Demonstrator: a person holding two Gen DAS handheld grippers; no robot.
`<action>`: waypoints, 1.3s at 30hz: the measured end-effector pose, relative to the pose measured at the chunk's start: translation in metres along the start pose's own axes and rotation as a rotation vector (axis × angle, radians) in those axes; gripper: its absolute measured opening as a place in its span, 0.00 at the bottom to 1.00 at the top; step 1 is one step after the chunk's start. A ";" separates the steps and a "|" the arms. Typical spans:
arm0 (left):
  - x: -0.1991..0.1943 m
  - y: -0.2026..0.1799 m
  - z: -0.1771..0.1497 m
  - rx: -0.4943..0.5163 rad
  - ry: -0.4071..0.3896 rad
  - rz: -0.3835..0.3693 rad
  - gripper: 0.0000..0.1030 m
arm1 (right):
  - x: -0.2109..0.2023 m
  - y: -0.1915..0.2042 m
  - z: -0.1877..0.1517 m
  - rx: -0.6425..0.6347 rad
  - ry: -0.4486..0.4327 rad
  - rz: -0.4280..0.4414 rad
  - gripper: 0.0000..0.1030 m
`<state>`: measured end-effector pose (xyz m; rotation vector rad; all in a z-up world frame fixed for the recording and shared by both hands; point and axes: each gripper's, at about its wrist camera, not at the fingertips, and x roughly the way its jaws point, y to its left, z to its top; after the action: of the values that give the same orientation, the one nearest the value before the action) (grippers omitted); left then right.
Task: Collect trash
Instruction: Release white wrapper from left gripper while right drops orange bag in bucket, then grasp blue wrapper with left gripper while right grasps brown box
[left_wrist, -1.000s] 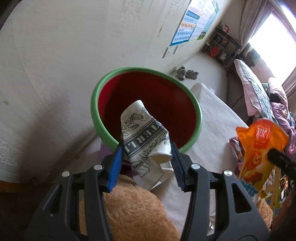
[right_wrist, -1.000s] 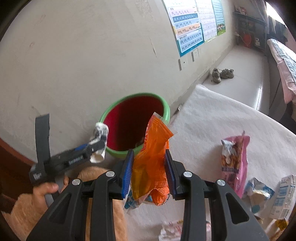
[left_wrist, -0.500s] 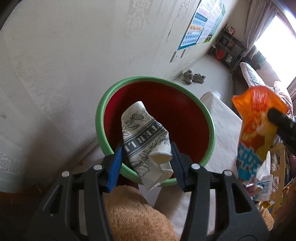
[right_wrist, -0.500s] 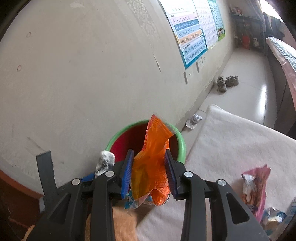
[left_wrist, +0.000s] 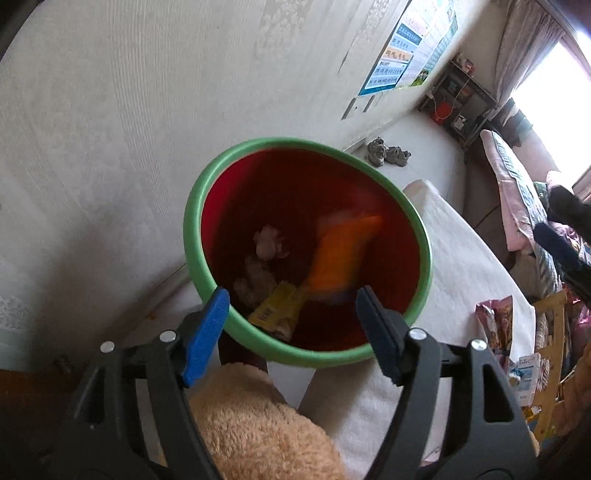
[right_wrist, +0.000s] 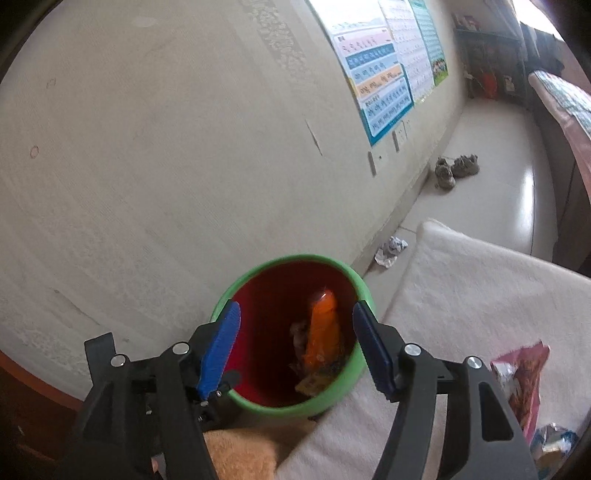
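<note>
Nearest the left wrist camera, a tan fleecy sleeve (left_wrist: 258, 424) lies under the left gripper (left_wrist: 291, 325), whose blue-padded fingers (left_wrist: 207, 332) stand apart and are spreading wider, with nothing between them. They hang just above the near rim of the bin (left_wrist: 192, 229), a red pail with a green lip that stands against the pale wall (left_wrist: 110, 110). Inside it a blurred orange snack packet (left_wrist: 343, 254) is dropping or has just landed, beside a yellow wrapper (left_wrist: 277, 314) and some crumpled pale paper (left_wrist: 267, 242).

The right gripper (right_wrist: 295, 347) is likewise poised over the bin, its fingers (right_wrist: 219, 347) apart and opening, empty; the orange packet shows below them, inside the pail.

So the step in hand reads as the release: both pieces of trash have left the fingers and are in the bin.

Further out, on the white blanket (right_wrist: 480, 295) to the right, more litter waits: a pink snack bag (right_wrist: 521, 376), and a bluish-white wrapper (right_wrist: 554, 439) at the frame edge. A crumpled scrap of paper (right_wrist: 391, 249) lies on the floor between the blanket and the wall, beyond the bin. Farther still, a pair of shoes (right_wrist: 456, 168) sits by the wall, under the posters (right_wrist: 384, 88).

The next move likely calls for swinging both grippers away from the bin, with the fingers left wide, toward the remaining wrappers. The pink bag looks the handiest for the right hand. It is thin and floppy, so it should be pinched by a raised edge.
</note>
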<state>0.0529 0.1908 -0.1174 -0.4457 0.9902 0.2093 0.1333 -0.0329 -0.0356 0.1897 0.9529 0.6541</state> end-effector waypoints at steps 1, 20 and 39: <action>-0.002 -0.002 -0.003 0.006 0.001 -0.002 0.67 | -0.006 -0.005 -0.002 0.003 0.004 -0.005 0.60; -0.030 -0.144 -0.107 0.508 0.129 -0.251 0.67 | -0.158 -0.133 -0.133 0.143 0.130 -0.324 0.61; 0.004 -0.216 -0.258 0.941 0.634 -0.370 0.28 | -0.175 -0.183 -0.187 0.299 0.201 -0.396 0.61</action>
<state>-0.0611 -0.1189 -0.1841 0.2032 1.4631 -0.7589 -0.0083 -0.3060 -0.1004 0.1944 1.2405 0.1646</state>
